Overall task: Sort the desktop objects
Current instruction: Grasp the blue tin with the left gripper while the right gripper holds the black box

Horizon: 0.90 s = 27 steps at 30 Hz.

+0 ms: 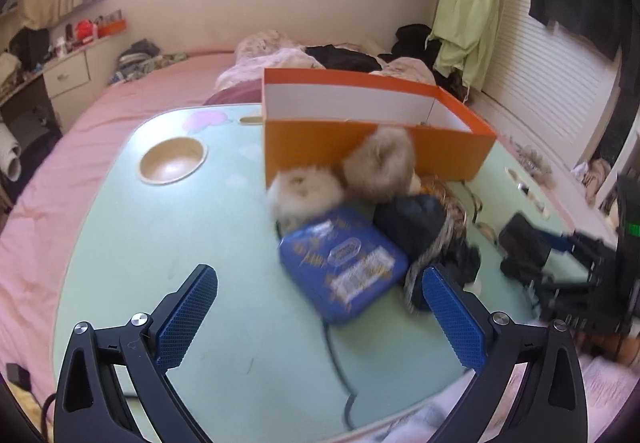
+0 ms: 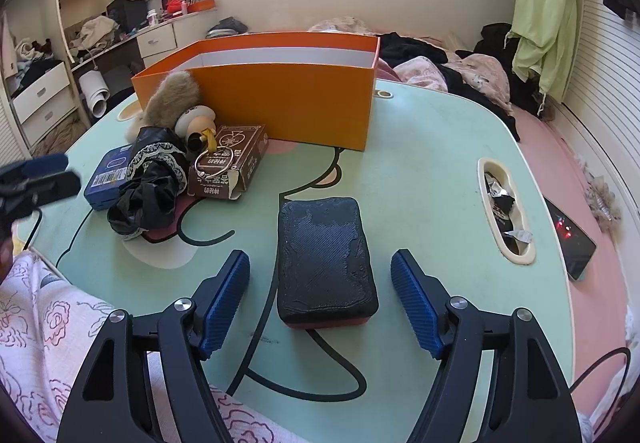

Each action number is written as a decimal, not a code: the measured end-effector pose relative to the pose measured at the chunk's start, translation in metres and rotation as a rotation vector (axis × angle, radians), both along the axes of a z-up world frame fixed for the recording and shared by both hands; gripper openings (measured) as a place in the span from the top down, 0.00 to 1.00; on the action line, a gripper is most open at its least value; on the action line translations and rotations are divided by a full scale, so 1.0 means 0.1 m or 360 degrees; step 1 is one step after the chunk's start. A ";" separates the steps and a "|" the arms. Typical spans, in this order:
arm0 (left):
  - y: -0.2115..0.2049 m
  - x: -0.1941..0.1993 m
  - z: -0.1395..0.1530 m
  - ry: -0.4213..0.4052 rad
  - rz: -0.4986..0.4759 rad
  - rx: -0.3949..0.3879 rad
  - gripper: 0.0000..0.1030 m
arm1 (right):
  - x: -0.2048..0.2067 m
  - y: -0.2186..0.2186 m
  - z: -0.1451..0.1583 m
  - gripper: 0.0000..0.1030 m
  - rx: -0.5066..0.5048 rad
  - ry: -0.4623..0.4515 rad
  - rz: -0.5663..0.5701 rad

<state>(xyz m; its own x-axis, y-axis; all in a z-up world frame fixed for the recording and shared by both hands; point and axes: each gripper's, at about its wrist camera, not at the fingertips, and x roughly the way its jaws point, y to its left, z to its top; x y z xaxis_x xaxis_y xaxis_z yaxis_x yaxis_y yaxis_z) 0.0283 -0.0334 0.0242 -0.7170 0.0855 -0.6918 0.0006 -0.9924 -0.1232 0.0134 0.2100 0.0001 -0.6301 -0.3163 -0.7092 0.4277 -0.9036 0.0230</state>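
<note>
A black rough-topped block [image 2: 326,259] with a red base lies on the green table [image 2: 420,171]. My right gripper [image 2: 320,261] is open around it, a gap showing at each pad. Left of it is a pile: a brown card box [image 2: 236,167] with a metal ring on it, black lace cloth [image 2: 152,179], a blue tin [image 2: 106,175] and a fluffy beige earmuff [image 2: 172,95]. Behind the pile stands an open orange box [image 2: 288,103]. My left gripper [image 1: 320,275] hangs open above the table in front of the blue tin [image 1: 344,267], nothing between its fingers.
A round wooden dish [image 1: 172,159] is set into the table at the far left. A slot [image 2: 504,211] in the table's right side holds wrappers. A black device [image 2: 572,239] with red lights lies on the pink bed beyond. A dark cable [image 1: 336,355] crosses the near edge.
</note>
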 end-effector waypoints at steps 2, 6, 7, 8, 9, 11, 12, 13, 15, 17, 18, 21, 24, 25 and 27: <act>0.01 -0.15 -0.02 -0.0081 0.0028 0.0035 0.00 | 0.01 -0.01 0.00 0.28 0.0002 0.0001 0.0001; 0.11 -0.41 -0.10 -0.0203 0.0102 -0.0090 0.16 | 0.01 -0.01 0.00 0.28 0.0001 0.0001 0.0001; 0.14 -0.43 -0.13 -0.0218 0.0109 -0.0123 0.17 | 0.01 -0.01 0.00 0.28 0.0001 0.0001 0.0001; 0.15 -0.43 -0.13 -0.0205 0.0104 -0.0120 0.17 | 0.01 -0.02 0.00 0.27 0.0001 0.0001 0.0001; 0.15 -0.42 -0.13 -0.0197 0.0099 -0.0118 0.17 | 0.01 -0.01 0.00 0.27 0.0002 0.0001 0.0001; 0.14 -0.37 -0.12 -0.0191 0.0071 -0.0108 0.17 | 0.01 -0.02 0.00 0.26 0.0001 0.0000 0.0003; 0.15 -0.34 -0.13 -0.0192 0.0035 -0.0098 0.17 | 0.02 -0.02 0.00 0.25 0.0002 -0.0001 0.0002; 0.16 -0.32 -0.15 -0.0217 -0.0012 -0.0100 0.17 | 0.03 -0.03 0.00 0.25 0.0003 -0.0001 0.0002; 0.27 -0.28 -0.23 -0.0274 -0.0079 -0.0249 0.16 | 0.03 -0.03 0.01 0.24 0.0002 -0.0001 0.0002; 0.34 -0.23 -0.21 -0.0226 -0.0082 -0.0340 0.17 | 0.03 -0.04 0.01 0.24 0.0002 0.0000 0.0003; 0.34 -0.24 -0.20 -0.0224 -0.0071 -0.0340 0.23 | 0.03 -0.03 0.00 0.24 0.0004 -0.0001 0.0002; 0.28 -0.29 -0.18 -0.0211 -0.0059 -0.0285 0.27 | 0.03 -0.04 0.00 0.24 0.0000 -0.0001 0.0002; 0.20 -0.38 -0.16 -0.0214 -0.0047 -0.0202 0.27 | 0.04 -0.04 0.01 0.24 0.0000 -0.0001 0.0002; 0.18 -0.40 -0.16 -0.0210 -0.0048 -0.0177 0.28 | 0.04 -0.04 0.00 0.24 0.0001 -0.0001 0.0001; 0.16 -0.40 -0.18 -0.0200 -0.0057 -0.0148 0.35 | 0.04 -0.04 0.00 0.24 0.0000 -0.0001 0.0001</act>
